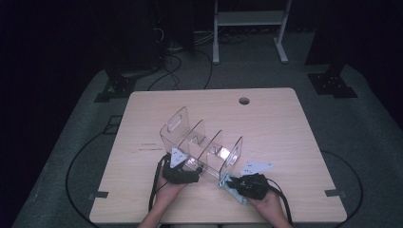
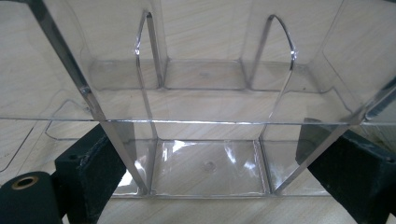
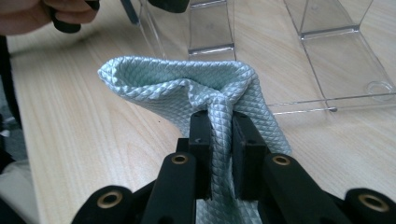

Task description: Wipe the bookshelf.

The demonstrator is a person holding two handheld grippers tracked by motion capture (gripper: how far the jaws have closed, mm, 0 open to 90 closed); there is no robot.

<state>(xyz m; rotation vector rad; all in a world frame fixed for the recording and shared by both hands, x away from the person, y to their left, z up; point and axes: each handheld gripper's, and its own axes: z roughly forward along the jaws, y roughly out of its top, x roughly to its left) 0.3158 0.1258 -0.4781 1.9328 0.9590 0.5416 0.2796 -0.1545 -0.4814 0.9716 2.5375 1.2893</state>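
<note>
A clear acrylic organizer (image 1: 199, 142) with several upright dividers stands on the wooden table (image 1: 275, 128), a little tilted toward the far left. My left gripper (image 1: 183, 170) is at its near left end. In the left gripper view the two black pads (image 2: 91, 170) stand wide apart against the outer walls of one compartment of the organizer (image 2: 205, 163), so my left gripper (image 2: 210, 154) holds it. My right gripper (image 3: 219, 122) is shut on a bunched pale green quilted cloth (image 3: 159, 81). That cloth (image 1: 230, 186) lies on the table by the organizer's near right corner, under my right gripper (image 1: 237, 183).
A round cable hole (image 1: 244, 100) sits near the table's far edge. Beyond the table a white frame (image 1: 249, 21) stands on the grey floor, with cables (image 1: 176, 66) and dark stand bases to both sides. The other hand (image 3: 44, 14) shows at the right gripper view's top left.
</note>
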